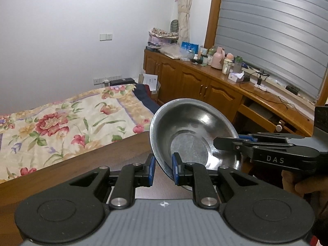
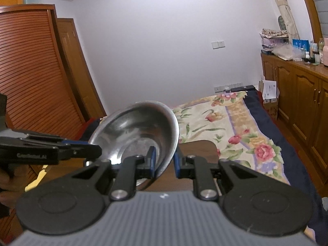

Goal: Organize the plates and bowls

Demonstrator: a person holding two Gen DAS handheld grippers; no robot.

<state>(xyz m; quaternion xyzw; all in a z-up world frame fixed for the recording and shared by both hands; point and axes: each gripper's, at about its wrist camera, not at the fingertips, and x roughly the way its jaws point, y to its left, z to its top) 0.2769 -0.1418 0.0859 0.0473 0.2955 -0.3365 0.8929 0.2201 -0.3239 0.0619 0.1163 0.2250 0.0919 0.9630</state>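
Bedroom all round: floral bed quilt [image 1: 61,123] at 9 o'clock in the left wrist view, wooden cabinet [image 1: 194,82] at 2 o'clock, dark wood table [image 1: 82,160] below. Just right of centre, a steel bowl [image 1: 190,127], empty, tilted with its mouth toward the camera, apparently lifted clear of the tabletop. Left gripper [image 1: 163,170] clenched on the bowl's near rim at 6 o'clock, thin wall slanting between the blue pads. Right gripper [image 1: 225,143] entering from 3 o'clock and clamped on the rim at the bowl's 4 o'clock. Same picture from the right wrist: right gripper [image 2: 165,163] pinching the wall at 6 o'clock, left gripper [image 2: 96,150] biting from 9 o'clock, bowl [image 2: 133,127] above the table [image 2: 201,149] edge. Likely trouble: smooth, curved metal pinched only at the lip, so a slip or a swivel between the pads if either hand speeds up or rolls. Also likely: two hands drifting apart or together, twisting the bowl out of one grip and dropping it with a clatter onto the table or off its edge. Best kept slow, both hands moving as one, tilt levelled before setting down.
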